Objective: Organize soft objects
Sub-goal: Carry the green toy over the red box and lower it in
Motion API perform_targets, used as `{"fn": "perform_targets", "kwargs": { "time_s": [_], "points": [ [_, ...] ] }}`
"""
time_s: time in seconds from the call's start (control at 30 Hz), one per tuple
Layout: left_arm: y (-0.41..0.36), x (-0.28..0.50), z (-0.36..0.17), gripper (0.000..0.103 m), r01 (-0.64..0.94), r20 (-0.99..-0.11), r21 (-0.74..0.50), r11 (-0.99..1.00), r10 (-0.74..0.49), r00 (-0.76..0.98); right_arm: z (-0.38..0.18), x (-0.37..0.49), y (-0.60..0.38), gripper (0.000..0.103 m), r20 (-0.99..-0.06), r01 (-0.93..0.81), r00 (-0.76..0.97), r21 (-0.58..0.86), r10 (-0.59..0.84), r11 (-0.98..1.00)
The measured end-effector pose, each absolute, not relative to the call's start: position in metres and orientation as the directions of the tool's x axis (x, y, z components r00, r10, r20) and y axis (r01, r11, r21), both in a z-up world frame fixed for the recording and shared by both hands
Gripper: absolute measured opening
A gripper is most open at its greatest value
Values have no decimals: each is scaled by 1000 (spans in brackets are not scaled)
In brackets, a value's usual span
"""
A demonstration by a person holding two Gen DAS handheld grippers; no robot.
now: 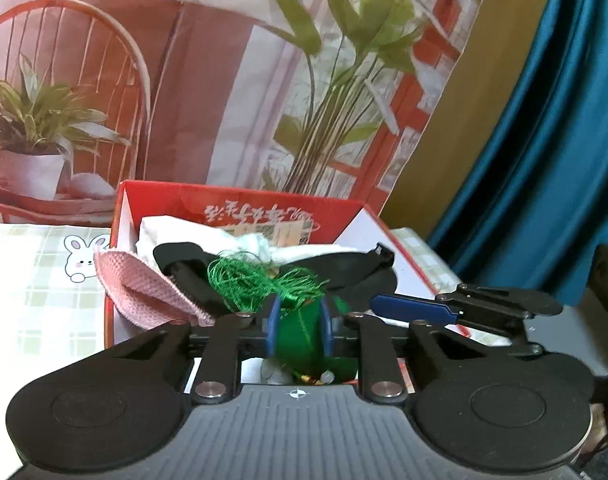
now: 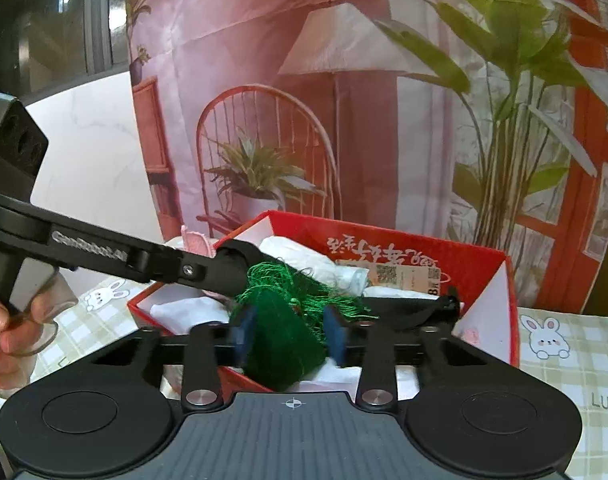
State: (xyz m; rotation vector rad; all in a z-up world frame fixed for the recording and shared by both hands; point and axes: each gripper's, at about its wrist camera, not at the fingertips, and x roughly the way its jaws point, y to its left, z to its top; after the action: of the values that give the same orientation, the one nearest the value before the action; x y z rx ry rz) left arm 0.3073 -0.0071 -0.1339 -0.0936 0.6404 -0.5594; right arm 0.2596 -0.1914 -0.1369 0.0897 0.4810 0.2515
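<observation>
A red box (image 1: 240,204) is stood on the checked cloth (image 1: 32,300) before a printed backdrop (image 1: 224,80), probably so that soft things can be collected in one place. In it white cloth (image 1: 160,232), a black strap (image 1: 344,268) and a pink knitted piece (image 1: 144,288) are already laid; the pink piece hangs over the left wall. At the near edge of the box a green tassel (image 1: 300,328) is kept. The left gripper (image 1: 300,330) is clamped on its green body. The right gripper (image 2: 290,338) is clamped on the same tassel from the other side, it seems so that the loose threads are controlled.
</observation>
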Motion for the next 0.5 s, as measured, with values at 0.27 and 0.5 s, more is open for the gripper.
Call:
{"fn": "perform_targets", "kwargs": {
  "time_s": [0.27, 0.5],
  "points": [
    [-22, 332, -144, 12, 423, -596, -224, 878, -467, 653, -135, 286, -186, 7, -502, -220, 818, 177, 280, 959],
    [-32, 349, -157, 7, 421, -648, -192, 887, -437, 624, -147, 315, -193, 7, -580, -208, 755, 229, 305, 951]
  ]
}}
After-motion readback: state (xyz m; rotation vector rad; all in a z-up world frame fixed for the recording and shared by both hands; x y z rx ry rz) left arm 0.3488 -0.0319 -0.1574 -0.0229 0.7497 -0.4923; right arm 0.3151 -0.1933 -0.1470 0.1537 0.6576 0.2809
